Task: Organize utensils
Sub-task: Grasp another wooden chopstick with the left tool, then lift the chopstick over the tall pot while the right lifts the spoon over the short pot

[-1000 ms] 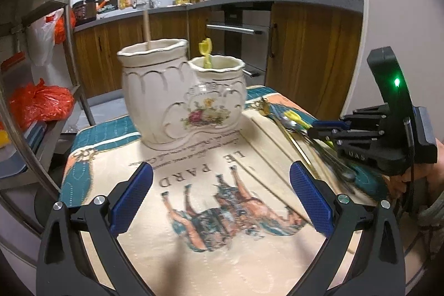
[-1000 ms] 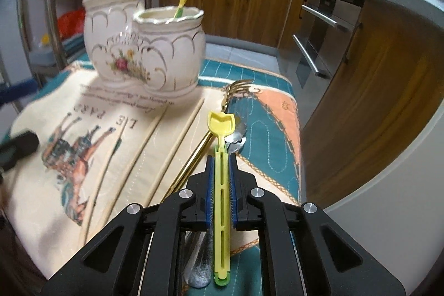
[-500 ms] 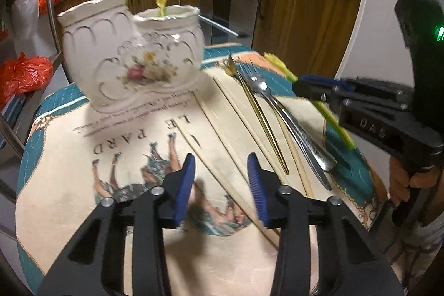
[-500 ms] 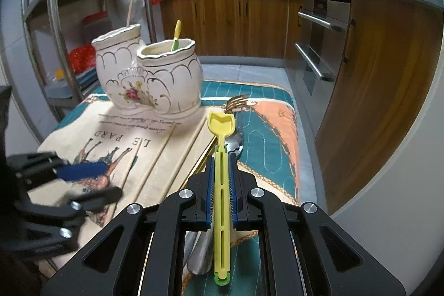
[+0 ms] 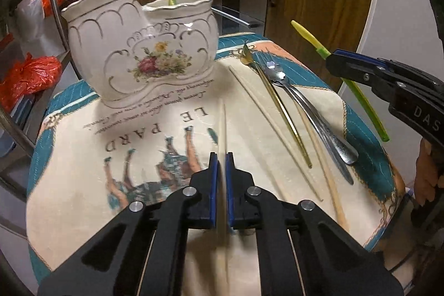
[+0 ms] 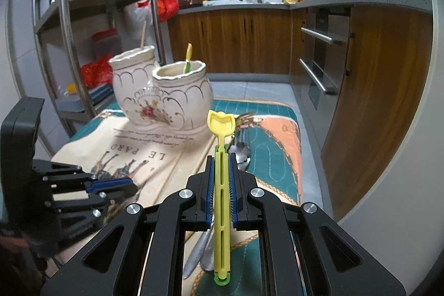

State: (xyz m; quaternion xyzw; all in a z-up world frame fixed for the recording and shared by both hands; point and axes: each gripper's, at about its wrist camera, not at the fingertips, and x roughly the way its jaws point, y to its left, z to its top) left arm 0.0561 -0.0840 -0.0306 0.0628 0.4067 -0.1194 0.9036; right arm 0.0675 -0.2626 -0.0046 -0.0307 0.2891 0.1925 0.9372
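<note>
Left wrist view: a cream double-pot ceramic holder with a painted flower (image 5: 141,51) stands on the printed horse cloth (image 5: 83,179); nearer, the left gripper (image 5: 221,162) is clenched on a pale wooden chopstick (image 5: 222,123) lying on the cloth. Right gripper (image 6: 222,165) — raised above the cloth — clamps a yellow slotted plastic spoon (image 6: 221,185).

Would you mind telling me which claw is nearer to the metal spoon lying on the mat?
Right. The right claw hangs directly over the metal spoon; the left claw sits across the mat, clamping a chopstick.

Left gripper (image 5: 221,157): low at 6 o'clock, blue pads nearly closed together. Right gripper (image 6: 221,171): pads pressed together, raised at the left view's 3 o'clock.
</note>
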